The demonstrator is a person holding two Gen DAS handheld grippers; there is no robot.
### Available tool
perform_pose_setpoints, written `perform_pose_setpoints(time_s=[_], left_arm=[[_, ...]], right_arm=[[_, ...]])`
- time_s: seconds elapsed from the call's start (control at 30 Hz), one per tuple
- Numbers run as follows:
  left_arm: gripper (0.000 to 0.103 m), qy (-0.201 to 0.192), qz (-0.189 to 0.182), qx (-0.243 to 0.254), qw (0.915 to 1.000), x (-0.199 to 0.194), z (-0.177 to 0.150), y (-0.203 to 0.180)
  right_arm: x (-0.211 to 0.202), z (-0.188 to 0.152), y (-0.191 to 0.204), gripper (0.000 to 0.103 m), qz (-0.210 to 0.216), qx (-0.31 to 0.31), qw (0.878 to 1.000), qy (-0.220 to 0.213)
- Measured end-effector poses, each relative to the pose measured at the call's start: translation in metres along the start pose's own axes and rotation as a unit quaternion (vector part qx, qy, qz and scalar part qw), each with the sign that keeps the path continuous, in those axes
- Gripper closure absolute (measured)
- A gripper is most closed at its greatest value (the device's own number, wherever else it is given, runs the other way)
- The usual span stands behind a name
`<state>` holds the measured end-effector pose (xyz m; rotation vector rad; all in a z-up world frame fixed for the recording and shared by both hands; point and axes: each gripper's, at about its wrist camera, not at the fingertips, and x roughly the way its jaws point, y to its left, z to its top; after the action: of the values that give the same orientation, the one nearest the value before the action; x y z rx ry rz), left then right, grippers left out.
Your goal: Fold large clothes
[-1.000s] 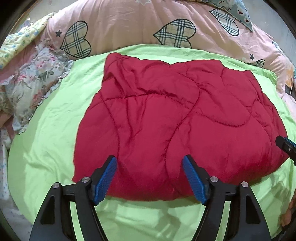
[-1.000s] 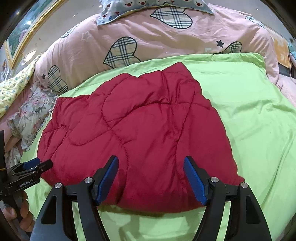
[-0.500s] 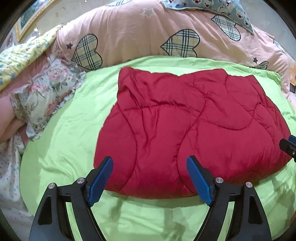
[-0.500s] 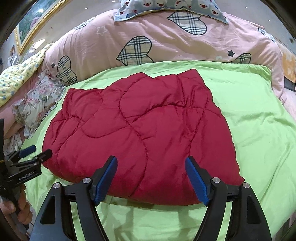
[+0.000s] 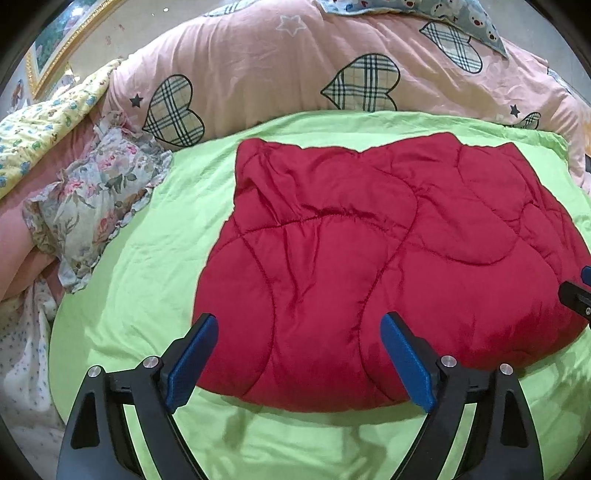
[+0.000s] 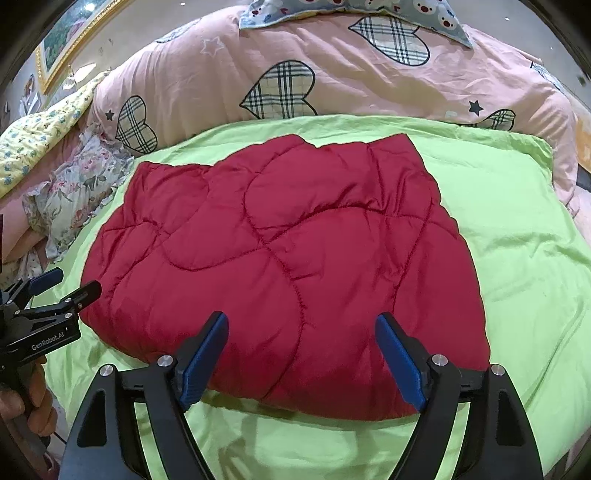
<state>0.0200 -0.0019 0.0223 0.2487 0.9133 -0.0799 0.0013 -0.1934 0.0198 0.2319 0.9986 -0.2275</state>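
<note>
The red jacket [image 5: 369,266] is lying folded on the green sheet [image 5: 147,258], just ahead of the 2 grippers; left gripper [image 5: 299,354] and right gripper [image 6: 301,350] are opening wide, holding nothing.

We see a bed covered by a bright lime-green sheet [image 5: 155,266], lightly wrinkled. Behind it lies a bulky pink duvet [image 6: 229,74] printed with plaid hearts and small stars. On top of that duvet rests a grey-blue pillow with bear faces [image 6: 351,11]. To the left sit a ruffled floral pillow [image 5: 92,199] and a yellow flowered quilt [image 5: 40,129]. In the upper left corner, a gold-framed picture [image 5: 55,48] hangs on a pale beige wall [image 6: 147,22]. The light is warm and indoor.
</note>
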Motion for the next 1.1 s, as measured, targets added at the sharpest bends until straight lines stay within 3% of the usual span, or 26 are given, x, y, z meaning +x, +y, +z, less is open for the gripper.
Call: perform_pose_setpoints(time_s=[0.73, 0.83, 0.97, 1.1], left_arm=[[0.011, 0.037, -0.027, 0.012, 0.9989, 0.076, 0.045, -0.004], [0.014, 0.033, -0.03, 0.021, 0.9988, 0.082, 0.048, -0.007], [0.029, 0.035, -0.052, 0.022, 0.9978, 0.09, 0.052, -0.01], [0.031, 0.034, -0.052, 0.029, 0.9976, 0.096, 0.056, -0.013]], right_arm=[[0.061, 0.038, -0.027, 0.015, 0.0, 0.004, 0.999, 0.035], [0.065, 0.042, -0.03, 0.015, 0.004, 0.007, 0.999, 0.036], [0.072, 0.047, -0.033, 0.015, 0.008, 0.01, 0.999, 0.035], [0.078, 0.051, -0.035, 0.015, 0.008, 0.01, 0.999, 0.035]])
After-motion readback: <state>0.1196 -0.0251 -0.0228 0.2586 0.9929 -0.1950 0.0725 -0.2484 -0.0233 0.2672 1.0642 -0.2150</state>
